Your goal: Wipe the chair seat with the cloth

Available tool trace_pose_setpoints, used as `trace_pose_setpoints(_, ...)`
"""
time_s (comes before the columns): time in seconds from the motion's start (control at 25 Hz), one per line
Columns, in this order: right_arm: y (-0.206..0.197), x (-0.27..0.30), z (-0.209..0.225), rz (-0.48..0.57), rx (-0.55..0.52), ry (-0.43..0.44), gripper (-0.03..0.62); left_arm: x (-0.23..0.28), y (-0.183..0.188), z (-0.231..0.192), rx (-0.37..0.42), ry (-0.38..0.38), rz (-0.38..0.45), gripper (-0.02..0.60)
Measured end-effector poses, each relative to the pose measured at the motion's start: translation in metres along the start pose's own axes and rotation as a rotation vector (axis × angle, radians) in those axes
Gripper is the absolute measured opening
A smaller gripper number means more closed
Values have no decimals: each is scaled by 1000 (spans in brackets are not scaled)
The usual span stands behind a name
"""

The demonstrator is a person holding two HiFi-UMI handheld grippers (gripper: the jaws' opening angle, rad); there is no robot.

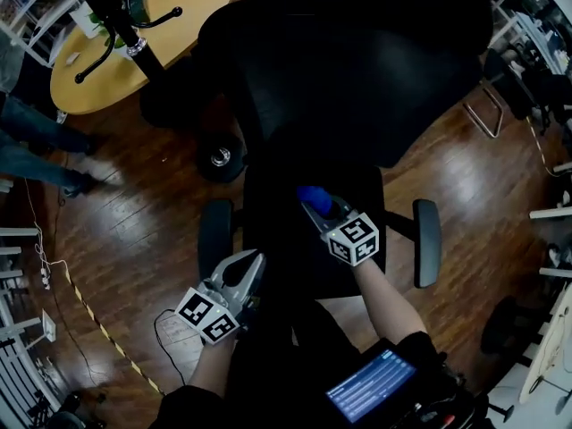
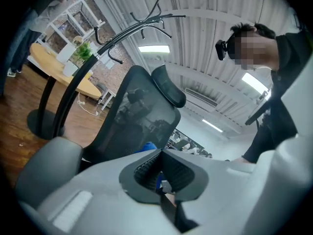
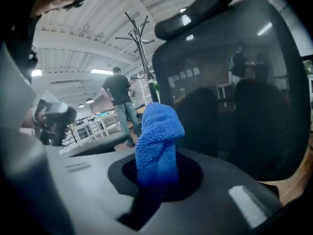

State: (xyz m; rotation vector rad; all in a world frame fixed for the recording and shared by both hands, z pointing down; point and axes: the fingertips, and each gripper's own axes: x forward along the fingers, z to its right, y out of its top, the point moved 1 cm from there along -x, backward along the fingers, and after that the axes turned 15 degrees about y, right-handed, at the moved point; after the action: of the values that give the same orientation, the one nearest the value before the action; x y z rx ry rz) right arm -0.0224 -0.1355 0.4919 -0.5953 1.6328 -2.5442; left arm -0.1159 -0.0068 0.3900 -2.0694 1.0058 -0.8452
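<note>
Right tool (image 1: 317,211) first: its jaws are pinching a blue cloth (image 3: 156,141), a fluffy wad that sticks out past the tips in the right gripper view. From above, the cloth (image 1: 311,195) sits over the rear of the chair seat (image 1: 268,231), close to where the seat meets the backrest (image 1: 357,70). The tool looks along the seat toward the mesh back rather than down into it, so from where I stand I cannot tell whether the cloth is pressing on the seat or hanging just over it. The left tool (image 1: 252,268) hovers off the front left edge of the seat with its jaws pressed together on nothing; in its own view only a sliver of blue shows past the tips. The seat is dark all over and shows no streak or damp patch, so how much has been wiped cannot be read from it. My guess is that the wiping is at an early or middle stage, with the front of the seat and the strips by the two armrests (image 1: 214,235) left to cover. Beyond the chair lies a wooden floor (image 1: 161,222), then a round yellow counter (image 1: 161,25) with a coat stand (image 1: 116,16) beside it, and a person (image 3: 117,92) stands farther back in the room.
</note>
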Motion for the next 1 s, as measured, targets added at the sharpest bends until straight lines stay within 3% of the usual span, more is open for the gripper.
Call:
trace_pose_setpoints(0.16,-57,65,76,-95,56,-26,34,15,-26,-20,-52,25,-33,5)
trace_pose_setpoints(0.28,-84,114,108,-117,129,-27,34,25,-39,-25,-107,22,-37,5)
trace_pose_setpoints(0.4,-100,157,111,-124,158,-7,34,31,-43,-20,-120,-9,-30,5)
trace_pose_setpoints(0.52,-121,187,99,-197,110,-23,34,28,-47,-18,-131,-9,-37,5)
trace_pose_setpoints(0.68,-131,195,102,-249,57,-98,37,23,-45,-20,-151,-17,-25,5)
trace_pose_setpoints(0.84,-131,191,105,-240,94,-101,37,22,-47,-21,-144,-19,-35,5)
trace_pose_setpoints(1.0,-145,155,132,-259,156,-204,37,22,-47,-17,-137,-28,-40,5)
